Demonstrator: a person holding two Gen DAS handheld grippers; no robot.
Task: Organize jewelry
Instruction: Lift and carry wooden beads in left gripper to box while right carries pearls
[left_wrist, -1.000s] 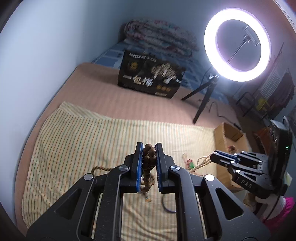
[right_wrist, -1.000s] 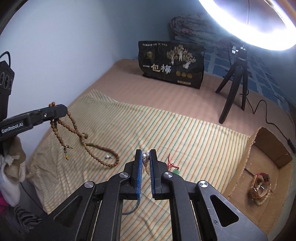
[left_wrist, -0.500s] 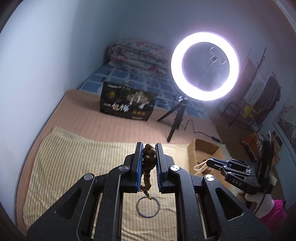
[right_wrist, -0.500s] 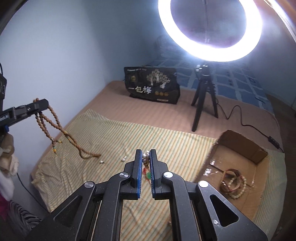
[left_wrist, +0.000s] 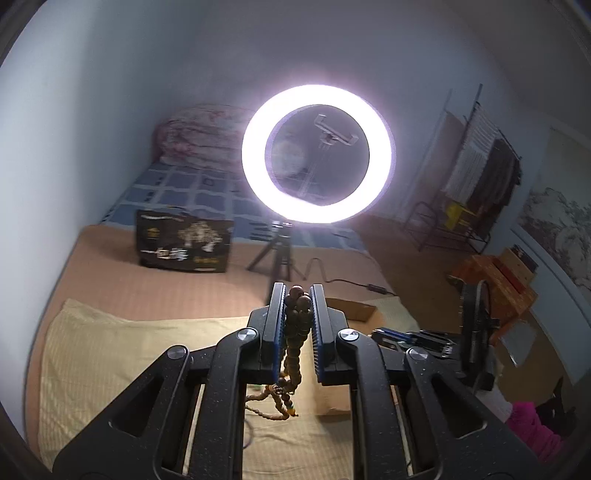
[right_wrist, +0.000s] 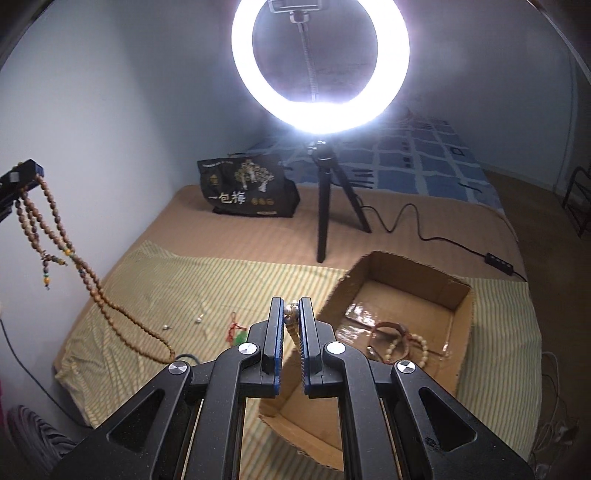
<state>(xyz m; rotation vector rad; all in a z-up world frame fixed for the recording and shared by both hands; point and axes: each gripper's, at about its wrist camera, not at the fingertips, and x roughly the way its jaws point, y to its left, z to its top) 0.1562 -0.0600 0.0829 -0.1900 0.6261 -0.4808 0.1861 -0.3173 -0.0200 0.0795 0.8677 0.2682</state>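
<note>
left gripper (left_wrist: 298, 295) pinches the brown bead necklace (right_wrist: 55, 236) high, left of the cardboard box (right_wrist: 406, 273), likely so the long strand lifts off the striped cloth (right_wrist: 207, 280); its tail rests on the cloth. beads are round, wooden, with a small coloured tassel. right gripper (right_wrist: 291, 308) pinches a pale bead strand (right_wrist: 293, 332) over the box's near-left edge, probably to drop it beside the bracelets (right_wrist: 399, 338) inside.

A bed (right_wrist: 229, 240) with a tan cover carries a striped cloth (right_wrist: 221, 284), a black bag (right_wrist: 247, 188) and a lamp tripod (right_wrist: 328, 199). On the cloth sit a cardboard box (right_wrist: 402, 273), a red-green charm (right_wrist: 236, 330) and two small pieces, perhaps earrings (right_wrist: 199, 319).
</note>
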